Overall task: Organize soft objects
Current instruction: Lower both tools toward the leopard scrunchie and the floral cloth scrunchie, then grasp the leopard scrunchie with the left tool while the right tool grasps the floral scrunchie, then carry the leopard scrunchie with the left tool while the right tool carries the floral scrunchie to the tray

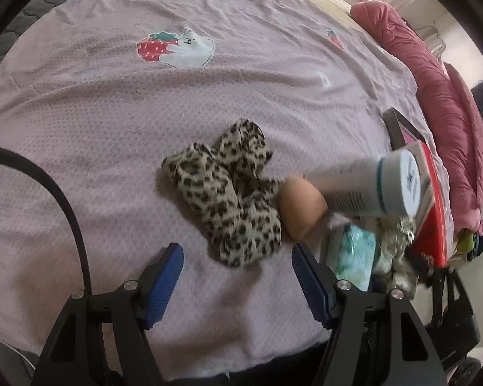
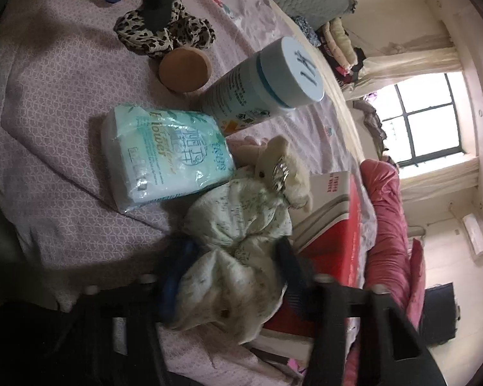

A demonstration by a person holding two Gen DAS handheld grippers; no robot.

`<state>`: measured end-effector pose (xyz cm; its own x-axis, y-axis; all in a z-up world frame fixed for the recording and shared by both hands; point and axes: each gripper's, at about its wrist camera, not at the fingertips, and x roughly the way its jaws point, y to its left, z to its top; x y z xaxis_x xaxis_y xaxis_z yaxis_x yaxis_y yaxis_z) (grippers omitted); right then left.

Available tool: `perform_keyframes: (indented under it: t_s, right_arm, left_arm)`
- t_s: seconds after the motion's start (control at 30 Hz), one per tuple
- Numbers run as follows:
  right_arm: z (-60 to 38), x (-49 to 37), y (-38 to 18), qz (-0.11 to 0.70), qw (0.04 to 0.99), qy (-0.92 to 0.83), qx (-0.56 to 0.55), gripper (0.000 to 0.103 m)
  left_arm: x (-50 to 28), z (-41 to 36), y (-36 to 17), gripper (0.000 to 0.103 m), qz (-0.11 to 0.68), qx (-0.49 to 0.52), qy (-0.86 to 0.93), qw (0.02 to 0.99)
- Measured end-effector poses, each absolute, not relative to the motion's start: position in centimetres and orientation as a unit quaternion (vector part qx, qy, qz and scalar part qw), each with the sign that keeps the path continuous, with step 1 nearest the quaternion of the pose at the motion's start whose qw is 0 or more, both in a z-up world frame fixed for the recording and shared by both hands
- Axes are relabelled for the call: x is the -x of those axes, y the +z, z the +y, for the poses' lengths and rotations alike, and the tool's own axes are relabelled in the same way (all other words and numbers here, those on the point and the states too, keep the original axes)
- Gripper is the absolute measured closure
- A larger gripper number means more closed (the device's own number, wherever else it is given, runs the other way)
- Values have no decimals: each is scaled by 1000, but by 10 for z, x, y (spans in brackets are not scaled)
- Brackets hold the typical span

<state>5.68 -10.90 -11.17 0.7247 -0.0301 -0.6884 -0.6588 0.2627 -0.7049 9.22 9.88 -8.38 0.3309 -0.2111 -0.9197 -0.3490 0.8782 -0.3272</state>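
Leopard-print scrunchie point(image 1: 228, 193) lay mid-frame on the pink bedsheet point(image 1: 112, 112), just ahead of the left gripper point(image 1: 238, 257), whose jaws stood spread, likely to straddle it. Lower centre of the right view, the right gripper point(image 2: 232, 273) pinched a cream floral scrunchie point(image 2: 241, 241), apparently to lift it.

bed with pink patterned sheet point(image 1: 241, 90), red duvet point(image 2: 389, 225) bunched at its edge. barred window point(image 2: 428, 115) blown out bright, cream curtains point(image 2: 434, 54), pale walls.

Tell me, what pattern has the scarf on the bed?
Leopard print, dark spots on beige; the scarf shows best in the left wrist view.
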Motion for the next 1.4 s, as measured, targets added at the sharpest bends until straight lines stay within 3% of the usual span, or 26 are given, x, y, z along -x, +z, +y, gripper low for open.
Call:
perform_keyframes:
  t_s: [0.13,0.33,0.4,0.6,0.63,0.73,1.4]
  right_arm:
    - [-115,-62,-108,306,737,228,558,80]
    - [-128,-63,-75,308,772,240,502,84]
    - [-133,-66,-65,312,781,241,485,84]
    - [-136,-70,-44,315,797,244,453,84]
    - [-136,-69,-40,313,799,244,452,84]
    - [-135,-62,-37,307,802,245,450,84]
    - [-145,-48,15,245,849,211,418,84]
  left_arm:
    - [-106,99,-93,33,585,231,60,775]
    - [-121,105,-105,34,583,242,71,772]
    - [-125,110,-108,38,577,254,76,773]
    - [-130,118,-111,72,577,261,88,769]
    - [-131,118,-112,83,577,263,85,768]
    - [-129,116,-110,94,571,266,70,774]
    - [-76,84,1,94,485,201,53,849]
